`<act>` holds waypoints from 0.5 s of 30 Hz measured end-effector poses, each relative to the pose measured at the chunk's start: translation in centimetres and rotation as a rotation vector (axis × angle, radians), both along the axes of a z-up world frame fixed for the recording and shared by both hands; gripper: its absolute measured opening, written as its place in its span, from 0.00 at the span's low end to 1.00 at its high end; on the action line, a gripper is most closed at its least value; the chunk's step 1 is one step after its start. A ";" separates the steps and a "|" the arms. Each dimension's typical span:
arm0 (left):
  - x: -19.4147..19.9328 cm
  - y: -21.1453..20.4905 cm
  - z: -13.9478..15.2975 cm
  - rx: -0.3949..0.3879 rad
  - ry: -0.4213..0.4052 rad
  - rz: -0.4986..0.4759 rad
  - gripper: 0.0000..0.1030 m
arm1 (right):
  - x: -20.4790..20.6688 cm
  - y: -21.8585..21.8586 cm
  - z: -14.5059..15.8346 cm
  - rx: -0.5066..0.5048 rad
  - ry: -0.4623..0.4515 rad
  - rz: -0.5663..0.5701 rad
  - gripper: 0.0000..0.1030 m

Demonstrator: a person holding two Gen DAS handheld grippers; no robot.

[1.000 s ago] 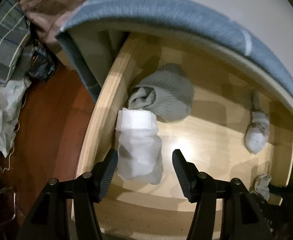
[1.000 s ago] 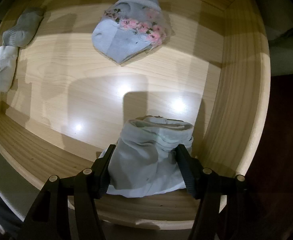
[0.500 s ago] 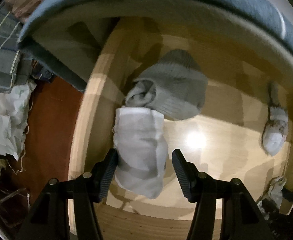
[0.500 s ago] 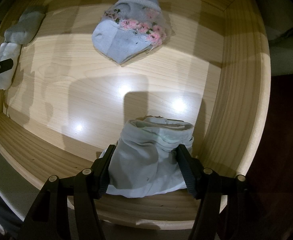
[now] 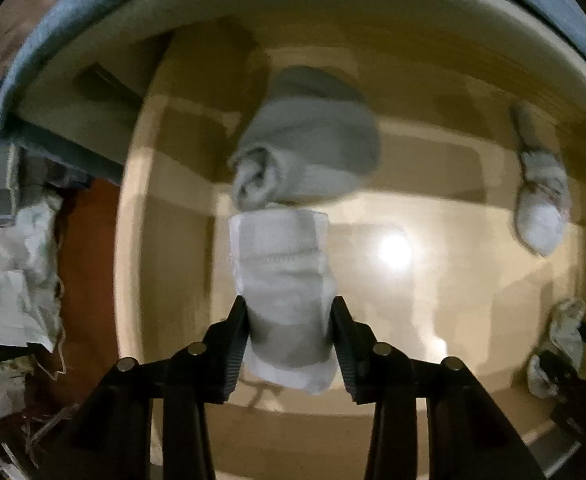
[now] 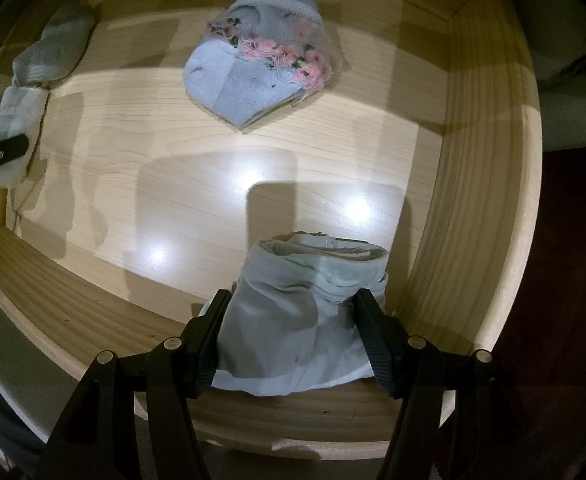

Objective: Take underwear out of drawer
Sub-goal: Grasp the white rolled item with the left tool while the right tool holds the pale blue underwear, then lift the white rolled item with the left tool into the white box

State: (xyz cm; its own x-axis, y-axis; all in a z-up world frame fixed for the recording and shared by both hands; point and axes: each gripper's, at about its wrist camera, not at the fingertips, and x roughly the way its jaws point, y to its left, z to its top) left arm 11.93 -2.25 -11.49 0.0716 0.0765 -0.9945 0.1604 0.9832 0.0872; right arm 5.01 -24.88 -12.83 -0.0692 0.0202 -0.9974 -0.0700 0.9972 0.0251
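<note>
In the left wrist view, a white folded underwear roll [image 5: 281, 272] lies near the left wall of the wooden drawer [image 5: 165, 240]. My left gripper [image 5: 291, 344] points down with its jaws closing on this roll, and both pads touch its sides. The right wrist view shows my right gripper [image 6: 293, 336] shut on a pale blue folded underwear [image 6: 305, 300] at the drawer's [image 6: 473, 200] front right corner. There the white roll [image 6: 17, 120] sits at the far left, with a left finger [image 6: 1, 156] across it.
A grey rolled piece [image 5: 309, 148] touches the white roll's far end. A blue knitted piece with pink flowers [image 6: 261, 64] lies at the drawer's back. A blue-grey padded edge [image 5: 73, 12] overhangs the drawer. Crumpled white cloth [image 5: 9, 280] lies on the red-brown floor at left.
My left gripper moved forward over the white roll and its jaws narrowed from wide open until they touched the roll's sides. The right gripper and its pale blue underwear stayed still.
</note>
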 end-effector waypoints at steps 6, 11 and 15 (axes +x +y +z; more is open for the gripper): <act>-0.6 0.4 0.8 -0.100 0.072 0.014 0.37 | 0.1 0.1 -0.3 -0.002 0.001 0.000 0.59; -1.3 0.3 2.6 -0.111 0.066 -0.009 0.37 | 0.1 0.1 -0.4 -0.002 0.001 0.000 0.59; -2.3 0.0 4.6 -0.122 0.037 -0.020 0.37 | 0.1 0.1 -0.4 -0.002 0.002 0.001 0.59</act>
